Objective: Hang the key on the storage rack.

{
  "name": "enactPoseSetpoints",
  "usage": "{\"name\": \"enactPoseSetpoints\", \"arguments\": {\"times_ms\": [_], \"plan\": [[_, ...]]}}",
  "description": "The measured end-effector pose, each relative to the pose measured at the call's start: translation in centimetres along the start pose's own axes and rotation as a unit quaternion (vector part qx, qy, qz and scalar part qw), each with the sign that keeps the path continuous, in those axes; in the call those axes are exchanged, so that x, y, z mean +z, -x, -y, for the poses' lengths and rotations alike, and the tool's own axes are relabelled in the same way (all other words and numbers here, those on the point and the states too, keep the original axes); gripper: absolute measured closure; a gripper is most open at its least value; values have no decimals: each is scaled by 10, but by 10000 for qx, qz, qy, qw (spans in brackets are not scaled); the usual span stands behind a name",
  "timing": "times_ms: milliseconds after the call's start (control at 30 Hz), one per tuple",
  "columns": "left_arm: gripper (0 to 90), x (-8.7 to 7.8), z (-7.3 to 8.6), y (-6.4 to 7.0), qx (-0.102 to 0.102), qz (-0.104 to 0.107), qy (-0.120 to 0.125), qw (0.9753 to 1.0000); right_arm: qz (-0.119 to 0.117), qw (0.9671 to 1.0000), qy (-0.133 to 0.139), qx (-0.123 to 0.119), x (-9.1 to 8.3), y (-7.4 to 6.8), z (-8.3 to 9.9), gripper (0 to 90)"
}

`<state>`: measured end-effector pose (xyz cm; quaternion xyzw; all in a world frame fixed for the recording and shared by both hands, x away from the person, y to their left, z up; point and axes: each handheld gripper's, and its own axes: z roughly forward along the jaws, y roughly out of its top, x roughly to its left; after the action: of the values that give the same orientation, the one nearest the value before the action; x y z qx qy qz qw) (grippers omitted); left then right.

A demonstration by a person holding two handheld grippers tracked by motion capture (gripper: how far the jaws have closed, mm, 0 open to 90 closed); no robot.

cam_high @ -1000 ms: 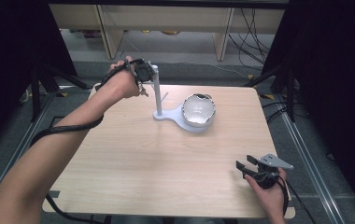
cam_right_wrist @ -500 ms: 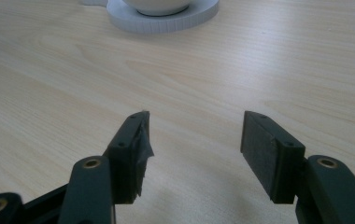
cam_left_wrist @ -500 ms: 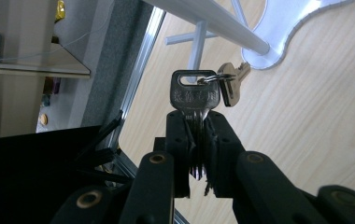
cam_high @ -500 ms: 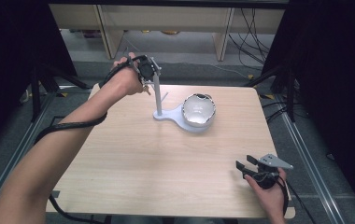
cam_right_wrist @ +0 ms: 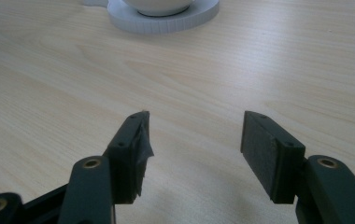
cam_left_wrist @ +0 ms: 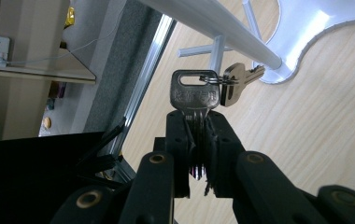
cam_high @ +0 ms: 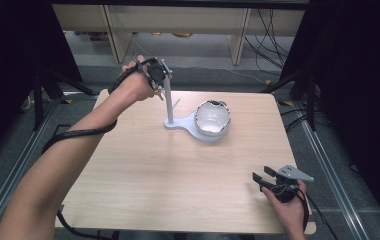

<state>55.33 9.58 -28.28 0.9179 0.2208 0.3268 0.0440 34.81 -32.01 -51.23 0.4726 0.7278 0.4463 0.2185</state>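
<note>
My right claw sits closest to me, low over the near right corner of the tabletop, its jaws spread wide with nothing between them. In the right gripper view the bare wood grain runs between the two black pads, and the left pad carries a ragged bit of tape on its inner face. Well ahead of that claw I can see the round white base with the underside of the bowl resting on it.

Farther off, my left claw is raised at the far left of the tabletop, right against the upright white post of the stand. Its jaws are closed tight on the blade of a silver key, whose head sticks up beyond the tips. A small ring through that head links it to a second key, which hangs just beside the post and one of its short side pegs; I cannot tell whether it touches them.

Beyond and to the right of the left claw, the stand's flat base spreads out to hold the shiny bowl at the middle of the tabletop's far side.
</note>
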Motion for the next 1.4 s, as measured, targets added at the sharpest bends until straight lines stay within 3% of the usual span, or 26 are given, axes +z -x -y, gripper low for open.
{"name": "enactPoseSetpoints", "arguments": {"times_ms": [100, 133, 300, 333, 833, 1200, 1333, 1400], "plan": [[804, 3, 2, -2, -50, -5, 17, 10000, -9, 10000, 24, -96, 1, 2, 0, 432], [805, 4, 2, -2, -63, -10, 33, 10000, 5, 10000, 0, -7, 0, 0, 0, 432], [804, 5, 4, -2, -68, 1, 34, 10000, 8, 10000, 0, 4, 0, 0, 0, 432], [804, 5, 5, -2, -46, -15, 30, 10000, -3, 9999, 22, -102, 1, 2, 0, 432], [804, 12, 15, 8, 120, -200, 170, 9996, 17, 9998, 34, -170, 1, 2, 0, 433], [804, 20, 23, 8, 12, -153, 106, 9998, 8, 9999, 9, -147, 1, 1, 0, 433], [804, 21, 21, 11, 130, -169, 98, 9997, 23, 9999, 49, -160, 2, 1, 0, 433], [804, 22, 21, 13, 63, -145, 112, 9998, 24, 9998, 52, -166, 2, 1, 0, 433]]}}
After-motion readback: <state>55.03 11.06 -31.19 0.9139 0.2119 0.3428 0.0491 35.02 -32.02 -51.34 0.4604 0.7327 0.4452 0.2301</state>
